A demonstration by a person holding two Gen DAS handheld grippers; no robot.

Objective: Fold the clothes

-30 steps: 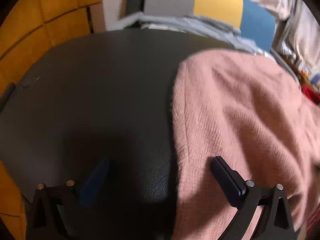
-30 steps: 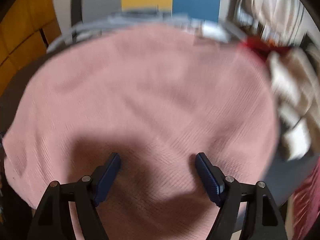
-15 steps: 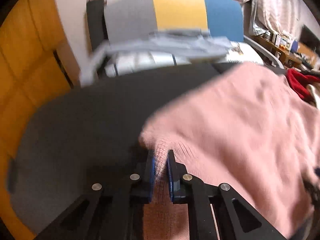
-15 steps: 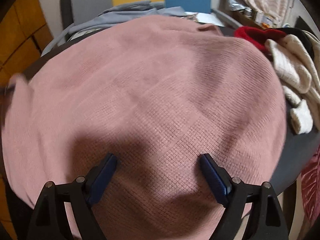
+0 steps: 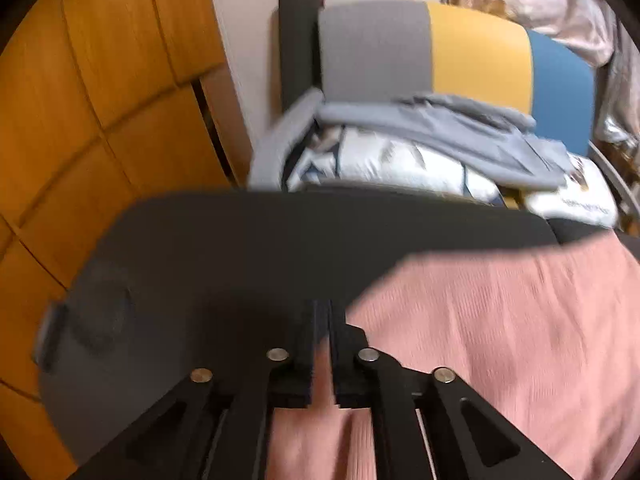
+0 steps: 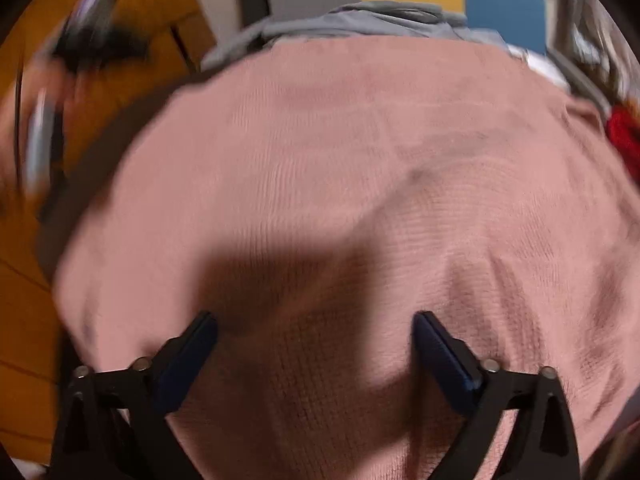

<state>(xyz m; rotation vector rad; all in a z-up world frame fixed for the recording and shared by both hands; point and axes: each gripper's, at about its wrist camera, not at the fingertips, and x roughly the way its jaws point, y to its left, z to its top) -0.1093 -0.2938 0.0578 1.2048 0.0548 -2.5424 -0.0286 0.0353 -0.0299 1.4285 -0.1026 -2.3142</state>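
The knit sweater (image 6: pixel 340 184) is plain dusty pink on a black table (image 5: pixel 280 240). Behind, the chair back (image 5: pixel 452 52) is panelled grey, yellow and blue.

**Background items around the work surface**

Dark table (image 5: pixel 280 240), matte top. Chair (image 5: pixel 440 52) behind it, backrest in grey, yellow and blue panels. Grey garment (image 5: pixel 420 128) draped over a pale printed cushion (image 5: pixel 392 164) on the seat. Orange wooden cabinet (image 5: pixel 100 80) at left. Red fabric (image 6: pixel 622 136) at right edge.
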